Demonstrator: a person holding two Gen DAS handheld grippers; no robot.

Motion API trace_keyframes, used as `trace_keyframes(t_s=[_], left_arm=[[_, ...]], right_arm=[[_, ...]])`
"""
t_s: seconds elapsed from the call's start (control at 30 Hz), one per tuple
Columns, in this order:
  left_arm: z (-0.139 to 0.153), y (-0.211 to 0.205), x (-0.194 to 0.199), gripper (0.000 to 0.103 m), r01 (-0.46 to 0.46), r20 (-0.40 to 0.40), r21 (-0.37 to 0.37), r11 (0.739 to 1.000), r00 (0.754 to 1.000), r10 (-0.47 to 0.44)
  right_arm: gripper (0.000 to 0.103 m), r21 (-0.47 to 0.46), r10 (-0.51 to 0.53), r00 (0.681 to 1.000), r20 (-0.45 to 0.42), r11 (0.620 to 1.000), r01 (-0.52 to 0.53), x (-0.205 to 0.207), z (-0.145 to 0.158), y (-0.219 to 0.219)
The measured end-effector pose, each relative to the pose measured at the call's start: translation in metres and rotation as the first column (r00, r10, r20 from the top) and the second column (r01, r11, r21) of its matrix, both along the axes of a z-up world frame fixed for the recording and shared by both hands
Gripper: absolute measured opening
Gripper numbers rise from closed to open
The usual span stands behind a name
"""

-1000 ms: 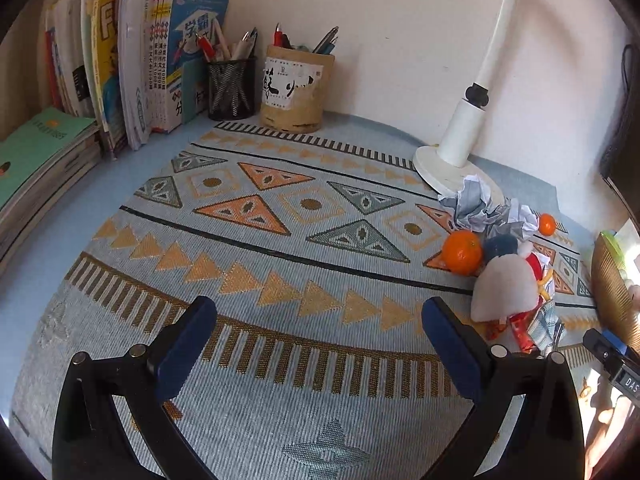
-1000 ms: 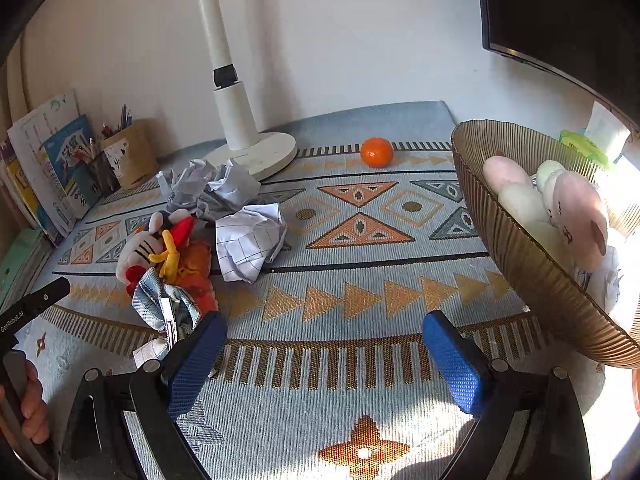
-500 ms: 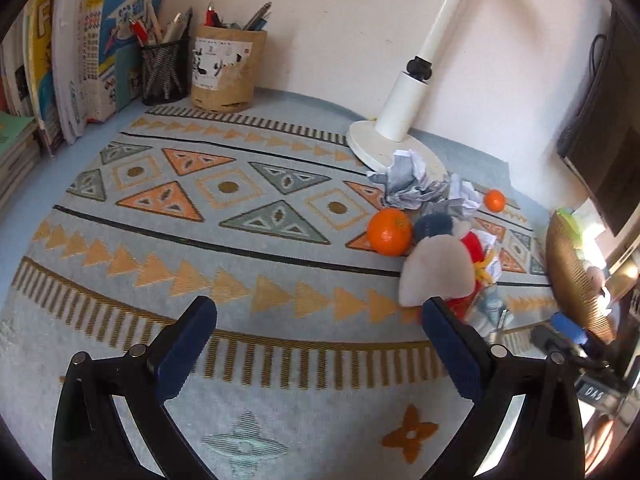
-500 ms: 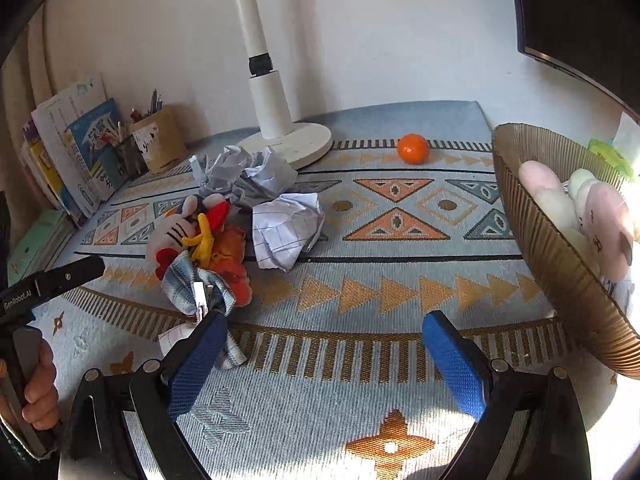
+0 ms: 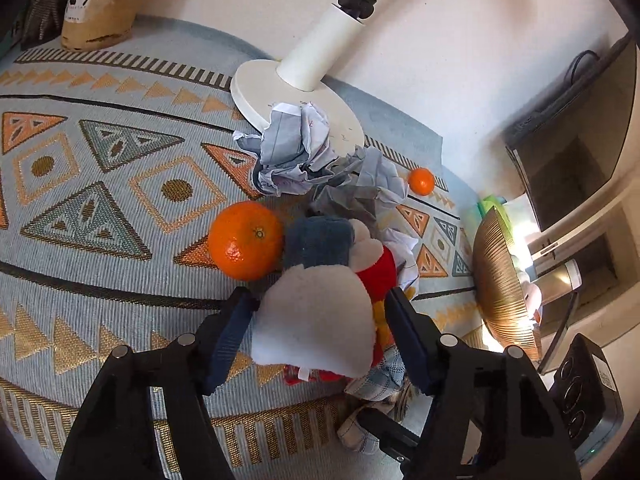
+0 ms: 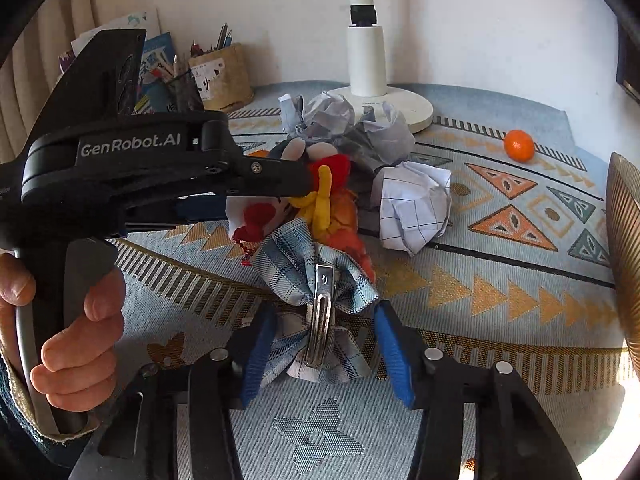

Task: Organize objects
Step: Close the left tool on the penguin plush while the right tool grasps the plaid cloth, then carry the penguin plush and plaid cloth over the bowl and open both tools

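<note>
Your left tongs (image 5: 320, 316) sit low in the middle of the left wrist view, and their jaws are closing around the white plush toy (image 5: 316, 320), which lies between the blue pads; the pads look close to its sides, but no squeeze shows yet, so count it as not gripped. Your right tongs (image 6: 324, 344) are closing too, at the lower middle of the right wrist view, astride the plaid bow hair clip (image 6: 316, 280), whose metal clip faces up; again the pads flank the fabric without clearly pinching it. You are taking one item per hand because the two lie tangled in one heap with the red and yellow toy (image 6: 324, 196), and pulling them apart is probably the way to sort them. The likely home is the brown ribbed bowl (image 5: 496, 280) at the right edge, which already holds pale soft things. The bench wears a woven blue-grey mat (image 6: 500, 292) with orange and teal triangles. On it lie crumpled paper balls (image 6: 412, 208), a big orange (image 5: 246, 240) touching the heap, a small orange (image 6: 519, 145) well apart, and a white lamp base (image 5: 280, 92) near the wall; a pen holder (image 6: 220, 76) stands upper left
</note>
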State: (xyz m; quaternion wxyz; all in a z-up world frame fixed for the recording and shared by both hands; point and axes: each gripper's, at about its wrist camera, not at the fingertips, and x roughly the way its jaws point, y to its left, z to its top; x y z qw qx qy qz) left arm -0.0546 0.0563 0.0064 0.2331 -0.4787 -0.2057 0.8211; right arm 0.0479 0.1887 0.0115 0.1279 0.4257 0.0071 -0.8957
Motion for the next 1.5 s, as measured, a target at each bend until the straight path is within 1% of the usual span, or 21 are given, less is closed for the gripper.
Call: trace_keyframes(t_s=[0.03,0.07,0.1,0.27,0.47,0.57,0.63,0.73,0.77,0.8,0.87,0.9,0.97,1.07,1.17,1.23,1.27,1.3,1.33,1.4,1.5], left_arm=[[0.0,0.0,0.001,0.052,0.004,0.0,-0.005,1.0,1.0,-0.004],[0.0,0.001,0.003,0.05,0.002,-0.007,-0.017,1.0,1.0,-0.003],[0.0,0.001,0.005,0.049,0.004,-0.016,-0.02,1.0,1.0,-0.004],[0.013,-0.004,0.03,0.049,0.017,-0.07,0.004,1.0,0.997,-0.017],[0.031,-0.017,0.068,0.049,0.014,-0.125,0.01,1.0,0.992,-0.013],[0.032,-0.039,0.086,0.049,-0.038,-0.145,-0.042,0.998,0.989,0.032],[0.026,-0.056,0.091,0.049,-0.081,-0.146,-0.077,0.994,0.987,0.069],[0.015,-0.064,0.093,0.049,-0.127,-0.143,-0.149,0.981,0.984,0.105],[0.011,-0.065,0.092,0.049,-0.138,-0.146,-0.17,0.976,0.983,0.113],[0.007,-0.065,0.093,0.049,-0.142,-0.153,-0.183,0.973,0.982,0.115],[0.002,-0.064,0.093,0.049,-0.147,-0.151,-0.202,0.968,0.981,0.118],[0.004,-0.063,0.094,0.049,-0.148,-0.17,-0.208,0.967,0.979,0.113],[0.004,-0.061,0.096,0.049,-0.139,-0.19,-0.212,0.967,0.977,0.099],[0.003,-0.059,0.095,0.049,-0.126,-0.175,-0.212,0.969,0.981,0.089],[0.003,-0.061,0.096,0.049,-0.125,-0.177,-0.2,0.972,0.98,0.09],[0.004,-0.061,0.097,0.049,-0.129,-0.182,-0.197,0.972,0.979,0.094],[0.004,-0.061,0.097,0.049,-0.129,-0.182,-0.196,0.972,0.979,0.093],[0.004,-0.062,0.096,0.049,-0.126,-0.18,-0.197,0.972,0.98,0.09],[0.004,-0.061,0.096,0.049,-0.122,-0.177,-0.199,0.972,0.98,0.087],[0.004,-0.06,0.096,0.049,-0.119,-0.176,-0.207,0.971,0.981,0.083],[0.005,-0.056,0.098,0.049,-0.118,-0.186,-0.232,0.966,0.98,0.075]], right_arm=[[0.038,0.013,0.001,1.0,-0.012,1.0,-0.001,0.002,0.001,-0.001],[0.035,0.022,0.004,1.0,-0.017,1.0,-0.003,0.003,0.001,-0.003],[0.031,0.027,0.009,1.0,-0.02,1.0,-0.009,0.004,0.001,-0.003],[0.027,0.018,0.002,0.999,-0.052,1.0,-0.001,0.02,0.005,0.001],[0.027,-0.027,-0.069,0.996,-0.047,0.997,0.068,0.038,0.012,0.024],[0.027,-0.034,-0.123,0.991,-0.044,0.992,0.122,0.049,0.018,0.041],[0.027,-0.061,-0.143,0.99,0.001,0.988,0.143,0.047,0.017,0.053],[0.031,-0.129,-0.161,0.984,0.077,0.977,0.17,0.042,0.008,0.066],[0.037,-0.17,-0.162,0.982,0.096,0.97,0.177,0.042,0.006,0.069],[0.051,-0.214,-0.158,0.982,0.108,0.96,0.178,0.043,0.005,0.072],[0.071,-0.268,-0.168,0.98,0.107,0.944,0.192,0.045,0.005,0.071],[0.073,-0.27,-0.171,0.979,0.107,0.943,0.194,0.044,0.005,0.068],[0.073,-0.255,-0.16,0.978,0.131,0.948,0.189,0.036,0.003,0.057],[0.076,-0.167,-0.161,0.98,0.115,0.969,0.179,0.027,0.004,0.035],[0.075,-0.029,-0.188,0.979,0.08,0.981,0.191,0.018,0.001,0.016],[0.065,0.073,-0.197,0.979,0.047,0.978,0.193,0.017,0.0,0.005],[0.05,0.1,-0.18,0.983,0.033,0.979,0.176,0.018,-0.001,0.001],[0.04,0.101,-0.158,0.987,0.021,0.983,0.155,0.019,-0.001,0.0],[0.034,0.096,-0.14,0.99,0.015,0.986,0.138,0.022,0.0,-0.001],[0.028,0.103,-0.117,0.993,0.003,0.988,0.116,0.032,0.0,0.0],[0.026,0.062,-0.049,0.999,-0.006,0.997,0.05,0.055,0.002,0.005]])
